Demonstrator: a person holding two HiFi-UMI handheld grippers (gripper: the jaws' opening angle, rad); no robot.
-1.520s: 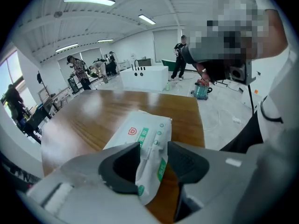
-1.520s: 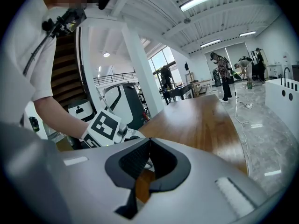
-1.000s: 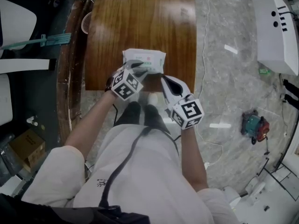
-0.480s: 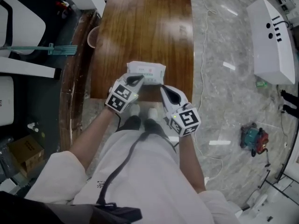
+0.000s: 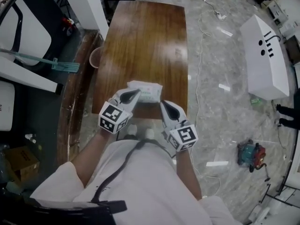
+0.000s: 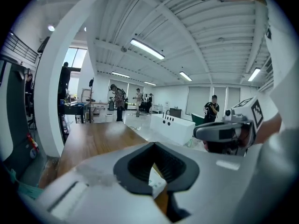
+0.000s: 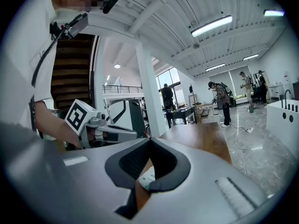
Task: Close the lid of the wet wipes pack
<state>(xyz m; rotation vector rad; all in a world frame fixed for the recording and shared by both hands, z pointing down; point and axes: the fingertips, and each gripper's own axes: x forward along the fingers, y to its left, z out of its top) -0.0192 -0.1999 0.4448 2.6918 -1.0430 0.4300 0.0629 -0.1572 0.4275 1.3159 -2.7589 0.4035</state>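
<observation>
Left gripper (image 5: 135, 93) and right gripper (image 5: 163, 104), each clenched on nothing; wipes pack (image 5: 147, 89) lies just beyond the fingertips. Closing looks done; next, check the lid sits flat.

wipes pack (image 5: 147, 89): near corners hidden behind left gripper (image 5: 135, 93) and right gripper (image 5: 163, 103) | lid: too small to tell | cardboard box (image 5: 16, 162): cut by left edge

The wipes pack (image 5: 145, 91) lies on the table (image 5: 145, 41), at its near end.
</observation>
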